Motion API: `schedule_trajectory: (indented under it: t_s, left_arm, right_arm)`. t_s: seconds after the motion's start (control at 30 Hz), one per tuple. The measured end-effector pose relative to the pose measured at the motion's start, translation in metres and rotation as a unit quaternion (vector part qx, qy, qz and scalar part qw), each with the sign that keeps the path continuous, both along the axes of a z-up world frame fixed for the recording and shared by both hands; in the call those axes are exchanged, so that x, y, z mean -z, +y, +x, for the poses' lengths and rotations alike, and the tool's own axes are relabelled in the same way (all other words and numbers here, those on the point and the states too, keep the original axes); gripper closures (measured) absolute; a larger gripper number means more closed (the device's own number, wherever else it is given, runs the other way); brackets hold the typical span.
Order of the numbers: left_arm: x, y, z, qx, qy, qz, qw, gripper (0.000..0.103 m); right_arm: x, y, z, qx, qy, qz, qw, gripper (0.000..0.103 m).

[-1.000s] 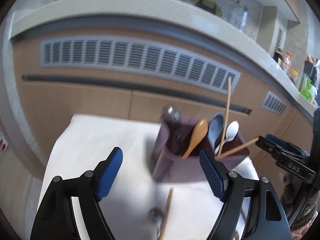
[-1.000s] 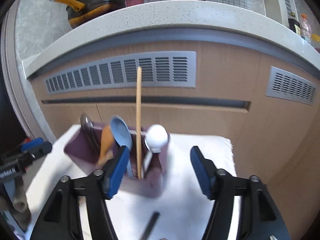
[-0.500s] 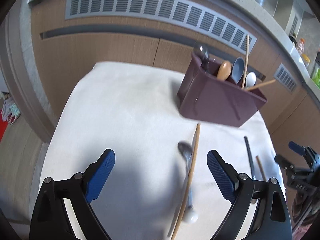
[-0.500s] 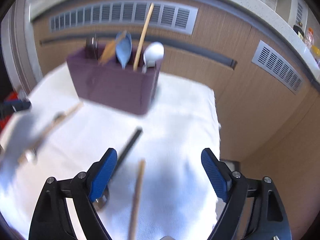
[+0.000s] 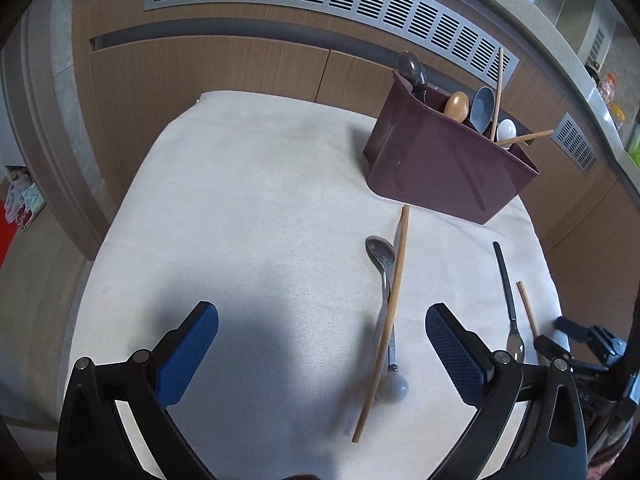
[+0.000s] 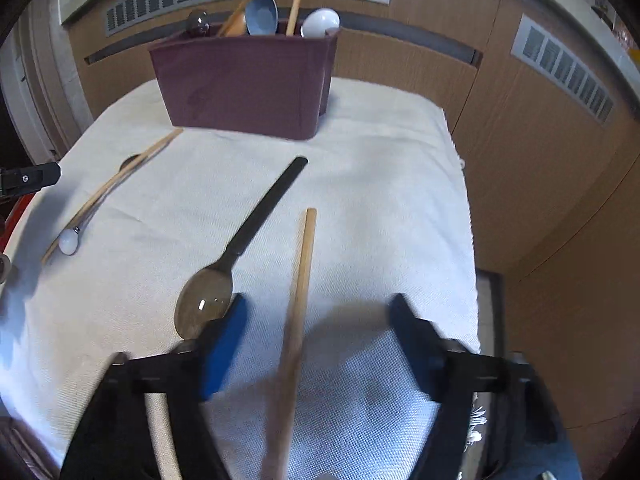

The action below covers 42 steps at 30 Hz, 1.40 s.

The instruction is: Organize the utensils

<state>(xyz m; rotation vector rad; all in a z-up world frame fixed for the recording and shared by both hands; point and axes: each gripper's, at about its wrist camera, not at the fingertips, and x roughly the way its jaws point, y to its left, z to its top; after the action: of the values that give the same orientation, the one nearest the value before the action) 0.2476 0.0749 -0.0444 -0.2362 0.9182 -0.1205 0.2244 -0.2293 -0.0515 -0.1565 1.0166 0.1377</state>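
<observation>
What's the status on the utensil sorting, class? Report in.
Left gripper opening, empty. Right gripper closing around wooden chopstick, not yet gripped. Black-handled spoon bowl beside its left finger.

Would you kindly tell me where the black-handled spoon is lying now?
In the right wrist view, the black-handled spoon lies on the white cloth, left of a loose chopstick, handle toward the maroon caddy.
</observation>
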Motion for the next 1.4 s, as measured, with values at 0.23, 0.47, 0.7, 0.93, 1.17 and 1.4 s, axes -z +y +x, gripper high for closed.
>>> schedule_trajectory:
  t_s: [0.23, 0.47, 0.7, 0.93, 1.17, 1.4]
  left_arm:
    - [0.002, -0.005, 0.004, 0.022, 0.016, -0.018, 0.9995, 0.0]
    - [0.0, -0.018, 0.007, 0.064, 0.0, -0.005, 0.9979, 0.0]
    - [0.001, -0.042, 0.022, 0.098, 0.019, 0.064, 0.993, 0.022]
    - [0.009, -0.078, 0.039, 0.156, 0.021, 0.109, 0.9815, 0.051]
    - [0.028, -0.093, 0.053, 0.166, 0.046, 0.137, 0.9755, 0.078]
    - [0.014, -0.089, 0.019, 0.179, 0.044, 0.097, 0.978, 0.096]
  right_arm:
    - [0.002, 0.009, -0.004, -0.016, 0.017, -0.006, 1.0, 0.096]
    - [-0.02, 0.007, -0.018, -0.022, -0.002, 0.03, 0.999, 0.097]
    - [-0.029, 0.005, -0.027, -0.024, -0.019, 0.048, 0.998, 0.097]
    - [-0.023, -0.006, -0.026, -0.016, -0.013, 0.06, 0.998, 0.096]
    - [-0.015, -0.016, -0.027, -0.002, -0.007, 0.062, 0.998, 0.096]
    - [-0.01, -0.022, -0.023, 0.008, 0.01, 0.084, 0.996, 0.094]
